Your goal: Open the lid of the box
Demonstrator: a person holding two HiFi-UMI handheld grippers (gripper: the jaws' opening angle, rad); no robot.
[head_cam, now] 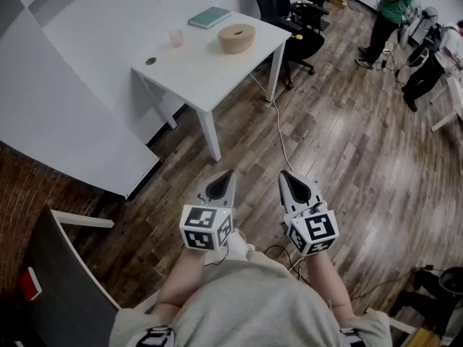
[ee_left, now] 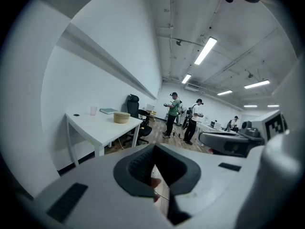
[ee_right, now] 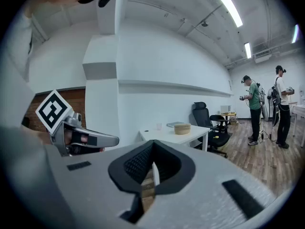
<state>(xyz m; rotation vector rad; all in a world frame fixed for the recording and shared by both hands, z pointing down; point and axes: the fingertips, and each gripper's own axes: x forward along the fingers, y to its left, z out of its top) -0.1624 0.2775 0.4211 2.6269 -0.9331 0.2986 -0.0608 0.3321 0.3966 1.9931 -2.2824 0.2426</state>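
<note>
Matt wooden box [head_cam: 236, 37], smooth white table [head_cam: 210, 67].

No legible text, number, brand or sign in any view; left cube [head_cam: 206, 228] and right cube [head_cam: 313, 230], on the left gripper [head_cam: 228, 177] and right gripper [head_cam: 286, 177], carry only black-and-white square marker patterns, no characters; book [head_cam: 210, 17] on the bench [head_cam: 195, 67] shows no title that can be made out; print on the shirt [head_cam: 155, 336] too small to read.
</note>
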